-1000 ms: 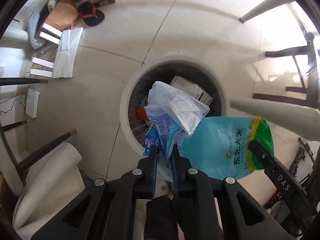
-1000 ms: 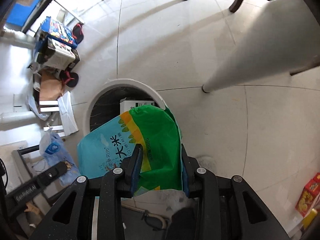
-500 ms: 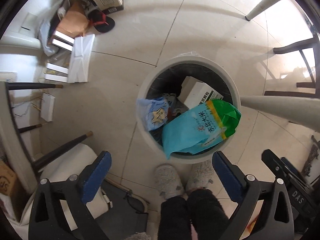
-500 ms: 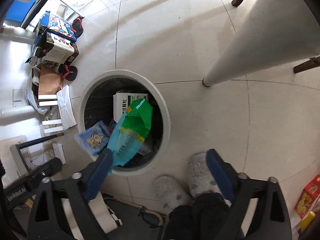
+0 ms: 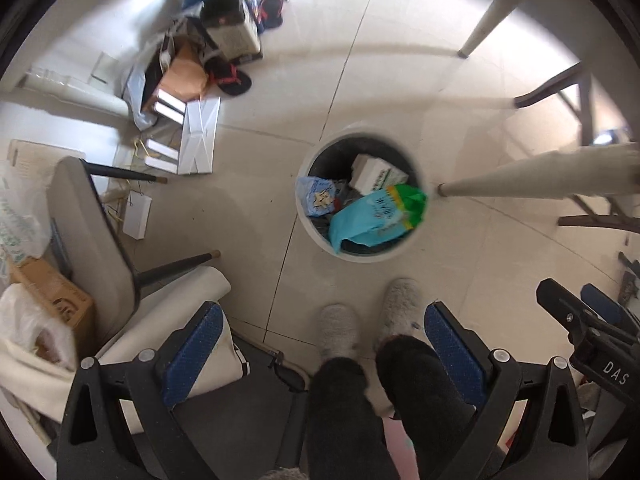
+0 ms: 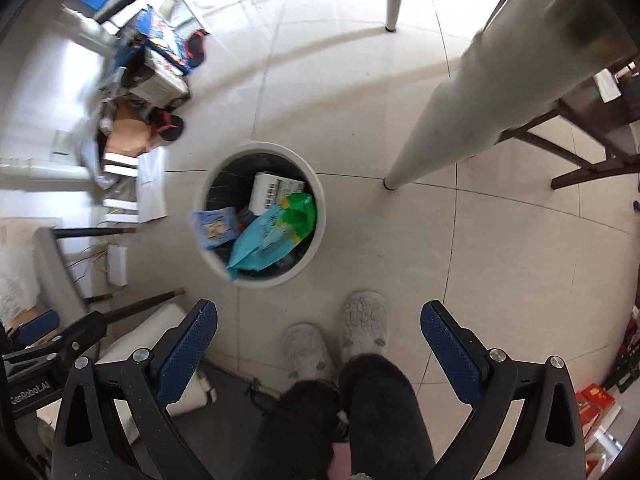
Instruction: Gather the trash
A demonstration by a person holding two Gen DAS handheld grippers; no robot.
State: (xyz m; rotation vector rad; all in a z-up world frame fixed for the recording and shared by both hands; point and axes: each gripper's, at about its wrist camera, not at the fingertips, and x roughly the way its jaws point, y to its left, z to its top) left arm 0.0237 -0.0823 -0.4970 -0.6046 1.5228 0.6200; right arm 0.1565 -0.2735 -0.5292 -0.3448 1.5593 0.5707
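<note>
In the round white bin [image 5: 362, 258] on the tiled floor, the trash lies piled to the rim: a teal-and-green bag [image 5: 376, 216] sprawls across the near side with one corner over the edge, probably because it is too large to sink among what lies under it. A small blue wrapper [image 5: 320, 200] leans on the left rim, and a white carton [image 5: 374, 174] with green print sits behind. The bag carries printing, but motion blur makes it unreadable.

Both tools hang high above the bin, apparently free for the next piece of trash. The left gripper [image 5: 320, 354] has its blue-padded fingers [image 5: 192, 354] spread wide, with nothing between them; the right gripper [image 6: 318, 354] is likewise wide apart and empty. Grey slippers [image 6: 346, 338] stand just short of the bin.

Legible writing: "DAS" on the right tool's body [image 5: 600, 360], and "GenRobot.AI" on the left tool's body [image 6: 28, 392].
</note>
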